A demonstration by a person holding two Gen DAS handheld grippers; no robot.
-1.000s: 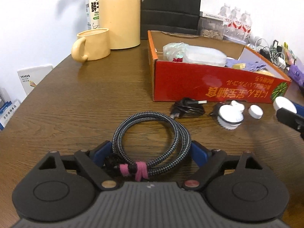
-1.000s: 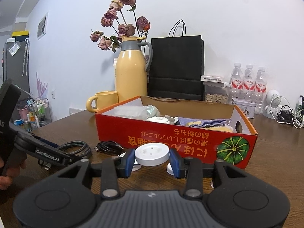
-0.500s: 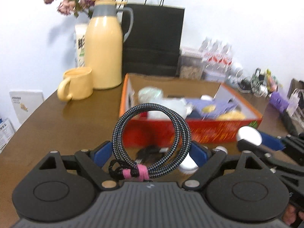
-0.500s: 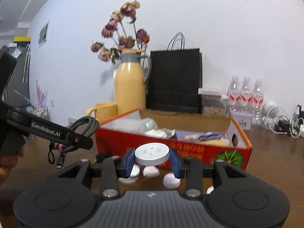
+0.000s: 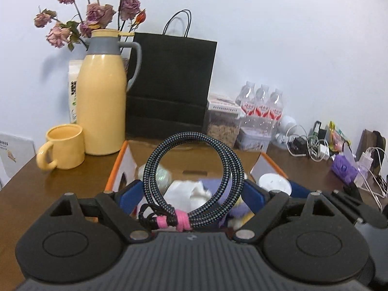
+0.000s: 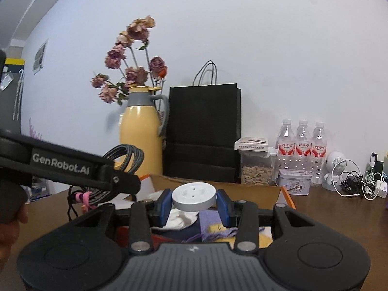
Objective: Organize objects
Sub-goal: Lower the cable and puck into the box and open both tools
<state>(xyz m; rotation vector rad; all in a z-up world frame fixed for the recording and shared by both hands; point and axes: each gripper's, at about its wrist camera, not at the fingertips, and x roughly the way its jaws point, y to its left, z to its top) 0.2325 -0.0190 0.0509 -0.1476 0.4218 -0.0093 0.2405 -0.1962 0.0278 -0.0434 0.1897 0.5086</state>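
My left gripper [image 5: 192, 189] is shut on a coiled black-and-grey braided cable [image 5: 228, 162] tied with a pink band, its blue pads pressing the coil's two sides. The coil hangs in the air above the open red cardboard box [image 5: 116, 162], which holds white and purple cloths. My right gripper [image 6: 194, 200] is shut on a white round disc [image 6: 194, 194], also held over the box [image 6: 242, 190]. In the right wrist view the left gripper [image 6: 126, 169] with the cable [image 6: 128, 155] comes in from the left. The disc [image 5: 275, 184] shows at the right of the left wrist view.
Behind the box stand a yellow thermos jug [image 5: 101, 106], a yellow mug [image 5: 64, 150], a black paper bag [image 5: 169, 87], a food jar and three water bottles [image 5: 262, 106]. Chargers and tangled cords [image 5: 310, 143] lie at the back right of the brown table.
Both grippers rose and moved forward from in front of the box to above it. The cable came up off the table; the disc stayed gripped.
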